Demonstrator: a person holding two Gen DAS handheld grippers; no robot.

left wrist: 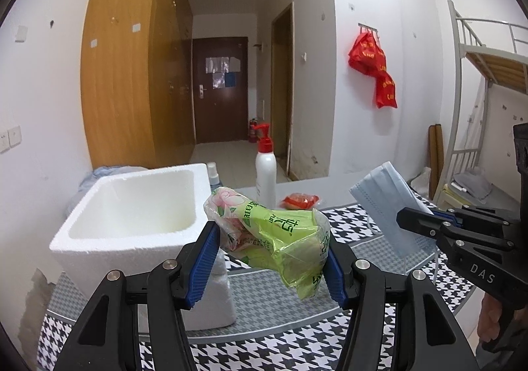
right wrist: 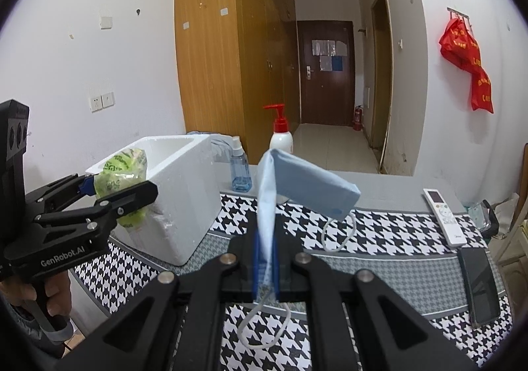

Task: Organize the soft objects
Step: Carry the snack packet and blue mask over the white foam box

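My left gripper (left wrist: 269, 260) clamps the green plastic bag (left wrist: 280, 239) at frame centre, beside the white foam box (left wrist: 132, 232). My right gripper (right wrist: 265, 263) pinches the blue face mask (right wrist: 297, 186), lifted mid-frame above the houndstooth tablecloth (right wrist: 379, 229).

A dormitory room: bunk bed (left wrist: 488, 54), wooden wardrobes (right wrist: 227, 47), entrance door (right wrist: 325, 72).

Two handheld grippers are showing: the left gripper (left wrist: 269, 259) and the right gripper (right wrist: 265, 267). Sitting on the worktop (right wrist: 389, 188) are one white foam box (left wrist: 132, 206), one white pump bottle (left wrist: 265, 173) with a red top, one small blue spray bottle (right wrist: 240, 170), one white remote control (right wrist: 444, 216), one black phone (right wrist: 480, 285) and one red packet (left wrist: 300, 200). Also showing are one green plastic bag (left wrist: 280, 239), one blue face mask (right wrist: 297, 186) and one red bag (right wrist: 468, 61) hanging on the wall.
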